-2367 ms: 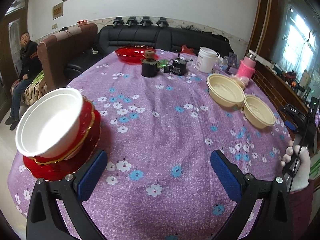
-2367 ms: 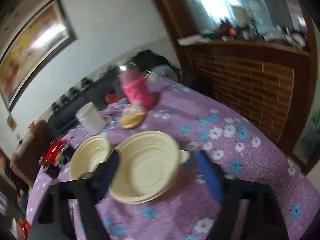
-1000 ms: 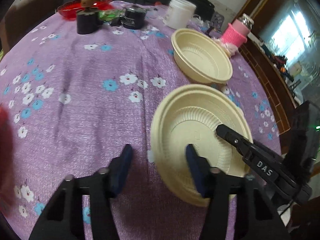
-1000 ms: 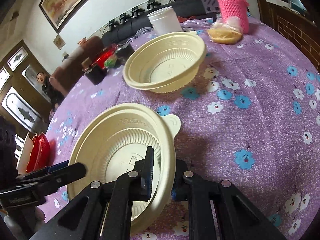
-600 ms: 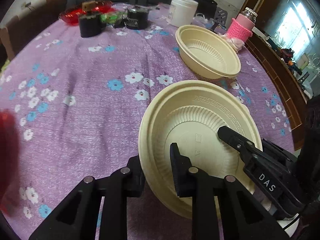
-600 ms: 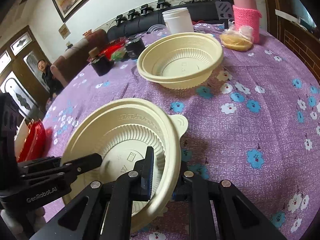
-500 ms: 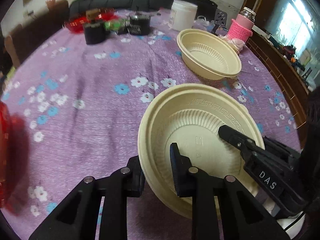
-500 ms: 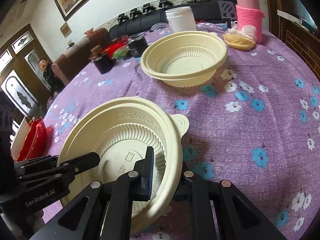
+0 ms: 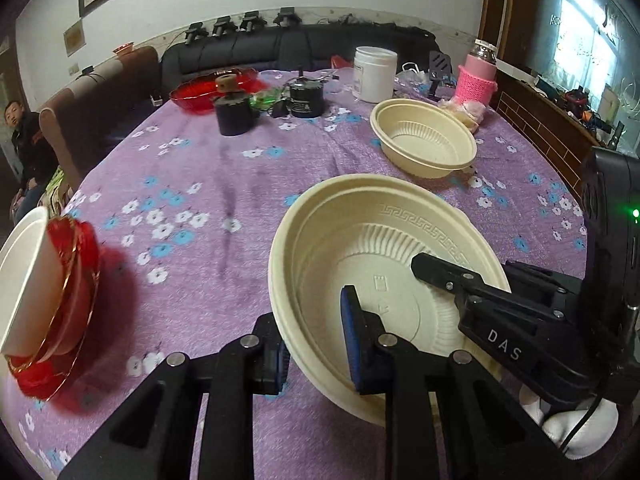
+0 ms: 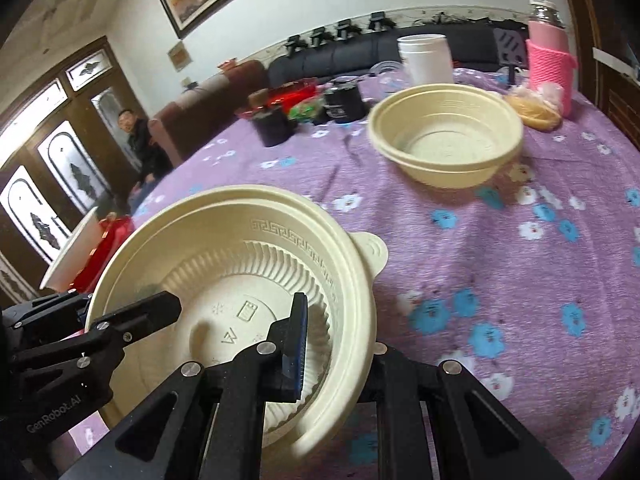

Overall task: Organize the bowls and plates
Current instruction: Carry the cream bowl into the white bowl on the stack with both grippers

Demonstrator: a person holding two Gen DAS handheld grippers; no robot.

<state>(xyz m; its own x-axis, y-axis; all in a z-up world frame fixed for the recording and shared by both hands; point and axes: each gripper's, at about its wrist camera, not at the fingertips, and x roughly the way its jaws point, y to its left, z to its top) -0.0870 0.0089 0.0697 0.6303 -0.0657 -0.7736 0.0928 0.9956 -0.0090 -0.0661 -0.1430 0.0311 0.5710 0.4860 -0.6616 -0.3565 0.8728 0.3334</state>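
**Two claws, one bowl: the left grip has just closed**

Gripping the near rim of the cream bowl (image 9: pixel 384 264), the left claw (image 9: pixel 316 344) now has its jaws pinched almost fully together, one blue pad inside the wall and one outside. A second ago those jaws stood apart around the rim; within that second they snapped shut on it. The right claw (image 10: pixel 332 344) was already clamped tight on the opposite rim and has not loosened, so the bowl now hangs between both claws, tilted and seemingly clear of the purple tablecloth (image 9: pixel 208 184).

Both views have also shifted: more of the room shows than half a second ago, which fits the bowl being raised and carried across the table.

For the task, this likely means the pick-up is finished and the transfer is under way. Two places could take it. Ahead of the left claw and to its right sits a second cream bowl (image 9: pixel 426 142), apart from the held one. To the left claw's left stands a stack of red dishes (image 9: pixel 60 312) with a white bowl (image 9: pixel 24 280) on top, seen near the frame edge. Which is the goal I cannot tell.

With two grips on a thin plastic rim, I would expect one claw to let go before the bowl is set down or nested.
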